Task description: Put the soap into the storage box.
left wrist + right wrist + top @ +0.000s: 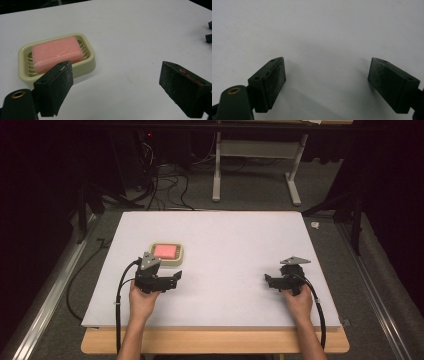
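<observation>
A pink bar of soap (pixel 165 251) (pixel 57 53) lies in a cream ribbed soap dish (pixel 178 259) (pixel 90 53) on the white board, left of centre. My left gripper (pixel 176 277) (pixel 116 82) is just in front of the dish, open, with nothing between its jaws; the soap sits beyond its left jaw. My right gripper (pixel 267 280) (pixel 327 80) rests low over the bare board at the right, open and empty, jaws pointing toward the middle.
The white board (pixel 230 240) lies on a wooden table with its front edge (pixel 215 342) near the person. Cables (pixel 165 185) and a grey stand (pixel 295 180) are on the floor behind. Metal rails (pixel 45 290) run along both sides.
</observation>
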`<state>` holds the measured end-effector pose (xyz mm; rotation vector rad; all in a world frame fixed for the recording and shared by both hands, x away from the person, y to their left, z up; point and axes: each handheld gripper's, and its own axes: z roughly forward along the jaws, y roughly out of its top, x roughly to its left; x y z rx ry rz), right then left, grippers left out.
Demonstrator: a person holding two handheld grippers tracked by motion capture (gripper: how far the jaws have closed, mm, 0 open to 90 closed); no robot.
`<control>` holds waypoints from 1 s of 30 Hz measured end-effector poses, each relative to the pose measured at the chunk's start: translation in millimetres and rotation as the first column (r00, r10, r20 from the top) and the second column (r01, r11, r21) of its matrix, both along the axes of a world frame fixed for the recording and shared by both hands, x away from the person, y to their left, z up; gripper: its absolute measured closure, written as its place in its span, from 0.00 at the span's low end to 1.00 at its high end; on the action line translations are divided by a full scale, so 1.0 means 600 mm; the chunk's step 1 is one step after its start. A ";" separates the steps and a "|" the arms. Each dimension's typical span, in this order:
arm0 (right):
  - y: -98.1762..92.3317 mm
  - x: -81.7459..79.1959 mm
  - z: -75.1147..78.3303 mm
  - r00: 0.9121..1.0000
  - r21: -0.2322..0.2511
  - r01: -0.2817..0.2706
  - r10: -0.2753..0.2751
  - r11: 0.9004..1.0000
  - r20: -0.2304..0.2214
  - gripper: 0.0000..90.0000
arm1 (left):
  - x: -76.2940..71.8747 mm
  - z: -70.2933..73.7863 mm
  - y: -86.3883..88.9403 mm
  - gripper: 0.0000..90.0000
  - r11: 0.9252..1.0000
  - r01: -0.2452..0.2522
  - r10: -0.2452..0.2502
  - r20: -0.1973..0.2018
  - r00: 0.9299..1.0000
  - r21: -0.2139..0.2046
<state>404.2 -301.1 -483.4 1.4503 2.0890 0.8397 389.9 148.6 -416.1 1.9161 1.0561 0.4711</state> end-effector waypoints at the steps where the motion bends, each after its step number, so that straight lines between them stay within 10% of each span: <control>1: 0.000 0.000 0.000 1.000 0.000 -0.001 0.001 1.000 0.000 0.17 | -0.001 0.000 -0.001 0.14 1.000 0.002 -0.002 -0.001 1.000 -0.001; 30: 0.000 0.000 0.000 1.000 0.000 0.000 0.000 1.000 0.000 0.17 | -0.014 -0.011 -0.044 0.14 0.996 0.092 -0.092 -0.028 0.995 0.011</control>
